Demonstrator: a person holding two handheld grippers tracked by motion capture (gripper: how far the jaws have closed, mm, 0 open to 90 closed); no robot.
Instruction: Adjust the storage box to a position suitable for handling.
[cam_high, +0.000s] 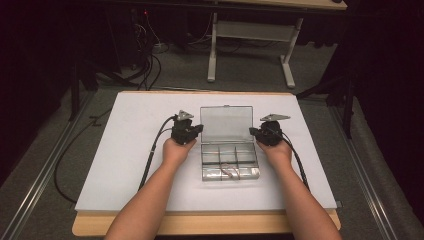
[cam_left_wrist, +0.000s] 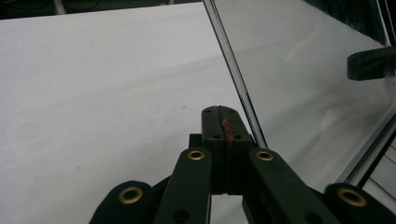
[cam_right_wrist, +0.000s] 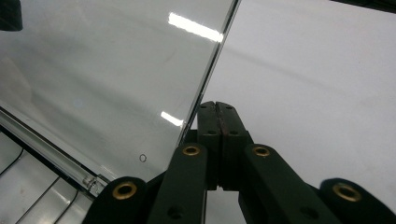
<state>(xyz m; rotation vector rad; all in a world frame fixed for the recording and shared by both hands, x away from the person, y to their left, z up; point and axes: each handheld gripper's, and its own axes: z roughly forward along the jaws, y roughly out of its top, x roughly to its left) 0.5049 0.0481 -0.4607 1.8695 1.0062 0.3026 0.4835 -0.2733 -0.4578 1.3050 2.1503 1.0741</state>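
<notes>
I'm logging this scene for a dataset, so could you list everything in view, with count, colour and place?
Compartment box: one, clear plastic, middle of the sheet, open; something small and reddish lies in a near cell, too small to tell what.
Lid: one, clear, hinged back on the box's far side.
Sheet: one, white, covering the table.
Table: one, light wood, edge showing at the near side.
Second table: one, pale legs, on the floor beyond.
Cables: several, dark, on the floor at far left.
Left gripper: one, black, at the lid's left edge, jaws closed.
Right gripper: one, black, at the lid's right edge, jaws closed.
Forearms: two, entering from the bottom.
</notes>
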